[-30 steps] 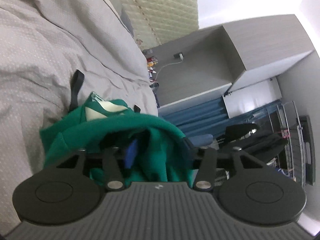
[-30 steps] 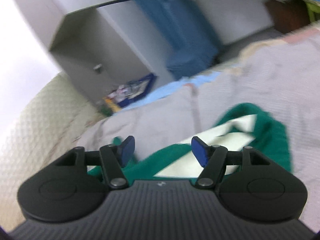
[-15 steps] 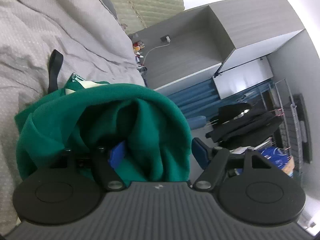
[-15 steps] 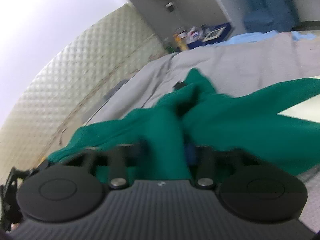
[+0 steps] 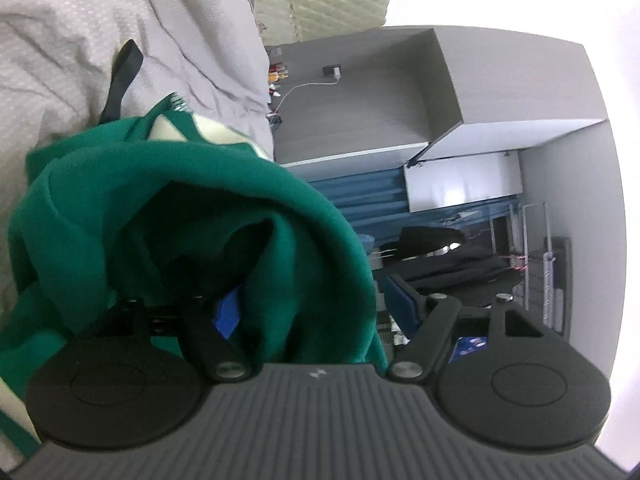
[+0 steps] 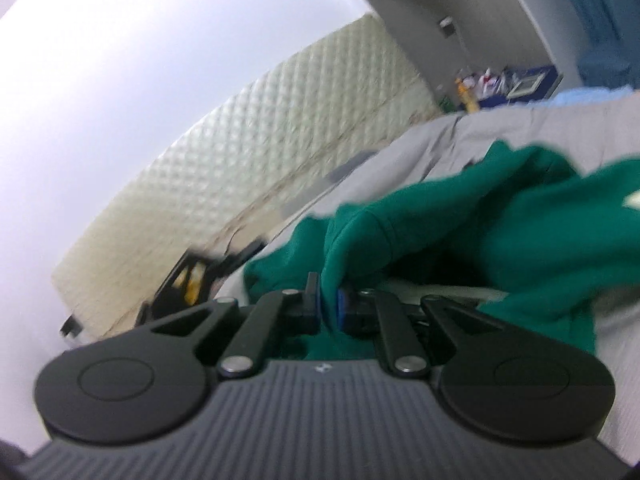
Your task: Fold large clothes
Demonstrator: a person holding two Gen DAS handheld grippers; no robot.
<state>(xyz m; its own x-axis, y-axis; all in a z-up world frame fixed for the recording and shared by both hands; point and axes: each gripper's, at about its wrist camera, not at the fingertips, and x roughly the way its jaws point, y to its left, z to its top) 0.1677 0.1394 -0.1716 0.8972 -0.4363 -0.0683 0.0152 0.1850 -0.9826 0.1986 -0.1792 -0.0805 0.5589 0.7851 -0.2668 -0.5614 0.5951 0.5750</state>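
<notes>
A green garment with cream panels [image 5: 168, 208] lies bunched on a grey bed sheet [image 5: 72, 20]. In the left wrist view my left gripper [image 5: 316, 308] is open; a thick fold of the green cloth drapes between its blue pads and covers the left finger. In the right wrist view my right gripper [image 6: 329, 307] is shut on a fold of the same green garment [image 6: 460, 240], pinched between the blue pads and lifted off the grey sheet [image 6: 520, 128]. The view is blurred.
A black strap [image 5: 122, 76] lies on the sheet beyond the garment. A grey cabinet [image 5: 380, 92], blue curtains and a rack with dark clothes [image 5: 452, 256] stand past the bed. A quilted cream headboard [image 6: 256, 152] and a black object [image 6: 200, 272] lie behind the garment.
My right gripper swung onto the green garment and shut on a fold of it. My left gripper's jaws spread apart with the cloth still draped between them.
</notes>
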